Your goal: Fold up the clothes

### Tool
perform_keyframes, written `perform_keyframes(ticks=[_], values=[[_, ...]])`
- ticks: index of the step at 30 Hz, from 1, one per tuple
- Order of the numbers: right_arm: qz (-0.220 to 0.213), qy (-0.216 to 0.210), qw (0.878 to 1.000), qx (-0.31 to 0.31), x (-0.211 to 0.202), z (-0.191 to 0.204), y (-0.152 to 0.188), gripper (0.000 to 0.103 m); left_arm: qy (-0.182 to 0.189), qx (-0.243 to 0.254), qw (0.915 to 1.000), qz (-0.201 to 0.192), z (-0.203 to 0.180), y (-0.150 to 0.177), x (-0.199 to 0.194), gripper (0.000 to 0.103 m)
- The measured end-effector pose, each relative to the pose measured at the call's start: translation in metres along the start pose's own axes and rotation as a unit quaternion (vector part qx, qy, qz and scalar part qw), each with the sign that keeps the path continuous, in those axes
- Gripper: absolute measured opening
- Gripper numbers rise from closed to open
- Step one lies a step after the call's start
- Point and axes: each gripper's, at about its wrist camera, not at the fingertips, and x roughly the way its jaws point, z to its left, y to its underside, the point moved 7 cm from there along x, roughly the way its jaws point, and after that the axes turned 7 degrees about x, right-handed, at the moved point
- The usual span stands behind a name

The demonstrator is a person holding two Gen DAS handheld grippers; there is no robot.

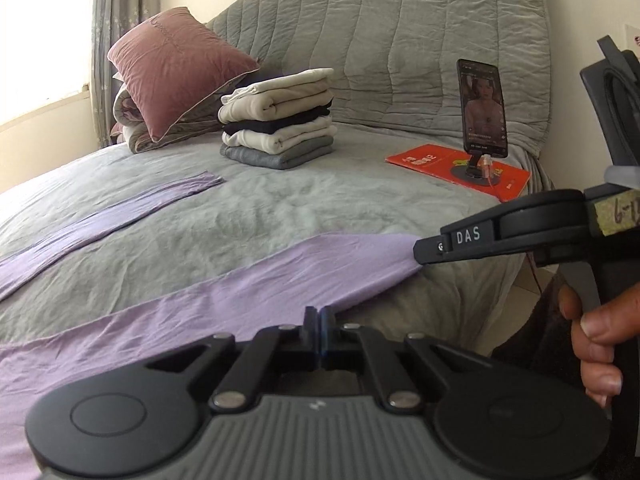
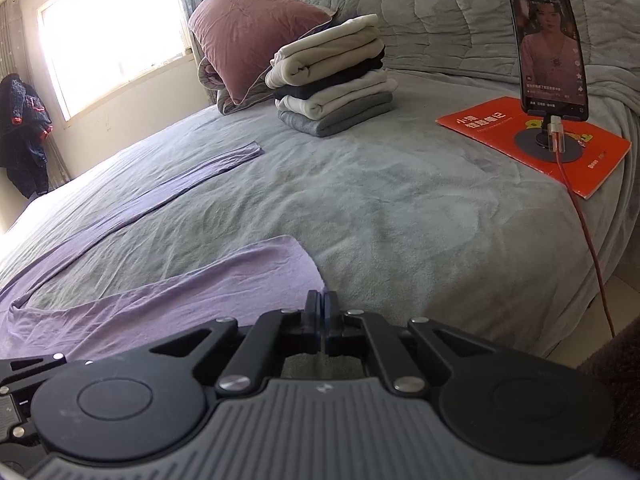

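The thin lilac cloth garment (image 1: 248, 280) looks matt and finely creased on the soft, fuzzy grey bed cover (image 1: 280, 200). Both matt black plastic grippers, left (image 1: 319, 322) and right (image 2: 322, 312), carry shiny metal rivets. The red booklet (image 2: 500, 128) is glossy paper.

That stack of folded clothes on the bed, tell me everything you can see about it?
The stack of folded clothes sits on the grey bedspread near the padded headboard, beside a mauve pillow that appears to touch it. It shows about five soft, thick-looking layers: grey at the bottom, cream, black, then cream and off-white on top. Folded edges face the camera, and the top piece sits slightly askew. No gripper touches it.
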Motion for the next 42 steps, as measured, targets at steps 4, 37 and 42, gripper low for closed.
perform_keyframes(ticks=[4, 37, 42], values=[[0.016, 0.028, 0.999, -0.017, 0.002, -0.004, 0.003, 0.001, 0.026, 0.004, 0.9995, 0.02, -0.005, 0.007, 0.004, 0.003], [0.009, -0.02, 0.996, -0.084, 0.033, 0.03, -0.002, 0.043, 0.012, -0.112, 0.9926, 0.044, 0.087, 0.054, -0.051, 0.068], [0.005, -0.034, 0.995, -0.09, 0.027, 0.044, -0.002, 0.046, -0.013, -0.121, 0.992, 0.032, 0.108, 0.048, -0.066, 0.084]])
